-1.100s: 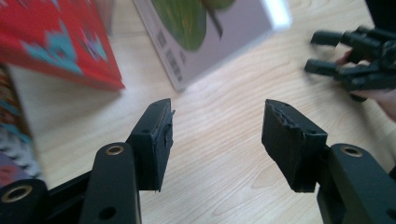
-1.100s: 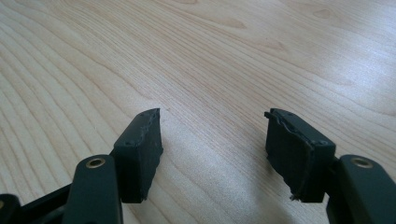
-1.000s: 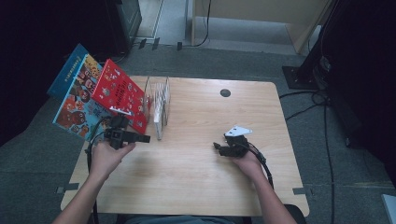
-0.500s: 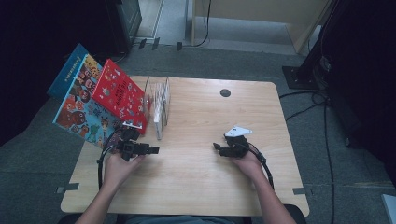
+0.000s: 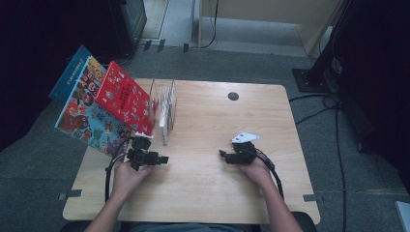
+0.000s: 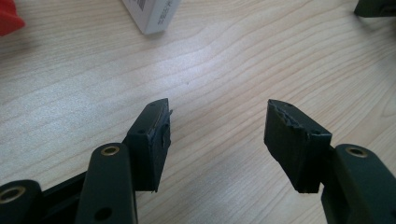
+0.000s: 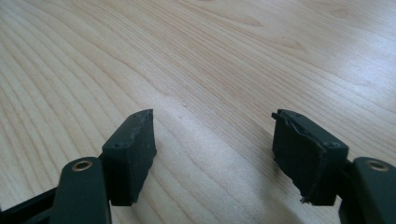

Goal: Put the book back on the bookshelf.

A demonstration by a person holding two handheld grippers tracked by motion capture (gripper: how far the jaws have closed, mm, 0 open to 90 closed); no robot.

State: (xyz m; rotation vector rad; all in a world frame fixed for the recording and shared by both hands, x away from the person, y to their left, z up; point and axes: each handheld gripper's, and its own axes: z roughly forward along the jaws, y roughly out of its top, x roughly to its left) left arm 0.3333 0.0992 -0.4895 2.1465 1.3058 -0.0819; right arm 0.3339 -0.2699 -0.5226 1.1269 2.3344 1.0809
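My left gripper [image 5: 163,159] lies low over the wooden table [image 5: 208,188] at the front left, jaws pointing right. In the left gripper view my left gripper [image 6: 217,128] stands open over bare wood, with nothing between its fingers. Just behind it a red book [image 5: 123,95] and a larger colourful book [image 5: 84,113] lean out to the left of a wire rack [image 5: 169,94]. A white book [image 5: 164,118] stands in that rack; its corner [image 6: 152,16] is close ahead of the left jaws. My right gripper [image 5: 223,154] rests at the front right, pointing left, and my right gripper [image 7: 212,140] is open and empty.
A dark round grommet [image 5: 233,96] sits in the table's far middle. Black cables [image 5: 333,121] trail over the grey floor to the right, near a dark stand [image 5: 314,77]. The right gripper's body [image 6: 376,7] shows at the top right of the left gripper view.
My left hand has come down from beside the books and moved toward me and to the right, settling low over the table. The right hand has stayed put.
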